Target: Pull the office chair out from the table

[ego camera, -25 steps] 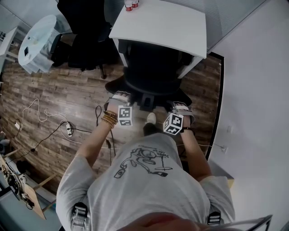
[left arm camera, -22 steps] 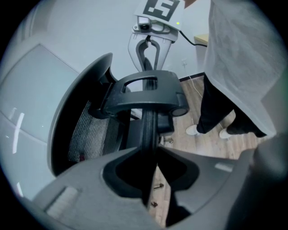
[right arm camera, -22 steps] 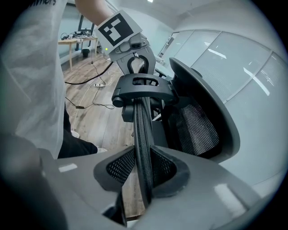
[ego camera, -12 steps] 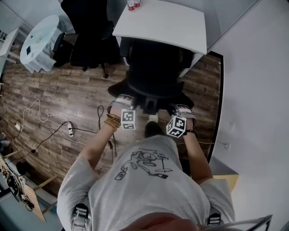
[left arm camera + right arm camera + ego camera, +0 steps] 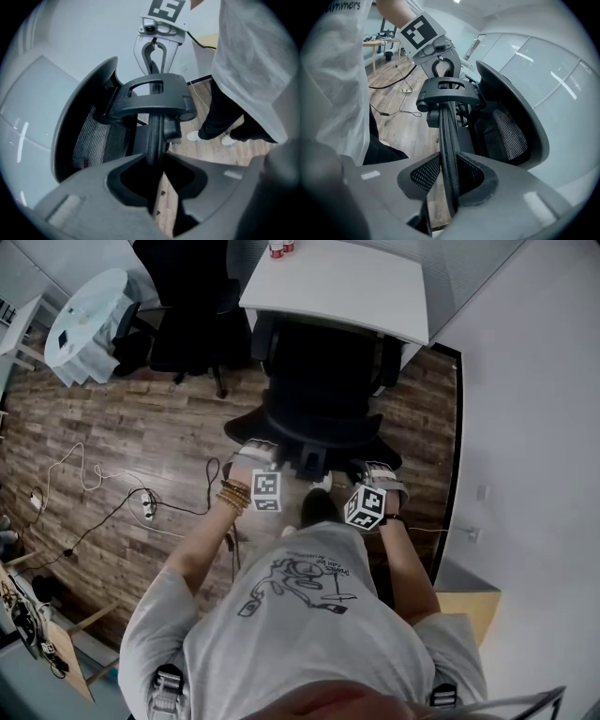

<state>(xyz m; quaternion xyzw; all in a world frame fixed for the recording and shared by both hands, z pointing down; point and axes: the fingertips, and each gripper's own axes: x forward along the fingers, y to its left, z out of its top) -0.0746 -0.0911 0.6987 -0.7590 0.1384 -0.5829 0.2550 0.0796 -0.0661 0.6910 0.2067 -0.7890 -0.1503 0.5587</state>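
The left gripper [image 5: 152, 161] and right gripper [image 5: 448, 177] each clamp the backrest rim [image 5: 446, 133] of the office chair [image 5: 319, 381]. The chair's front stands under the white table [image 5: 361, 287].

Black office chair [image 5: 319, 381] with mesh-weave back; white table [image 5: 347, 287]; brown wood-plank floor [image 5: 141, 437]; grey left gripper [image 5: 249, 448] and right gripper [image 5: 375, 470], each bearing black-and-white square markers; grey shirt [image 5: 300, 634] with black line drawing.

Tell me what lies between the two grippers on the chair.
The office chair itself: its back edge and black centre bracket run from the left gripper to the right gripper, both clamped on it; each gripper view shows this.
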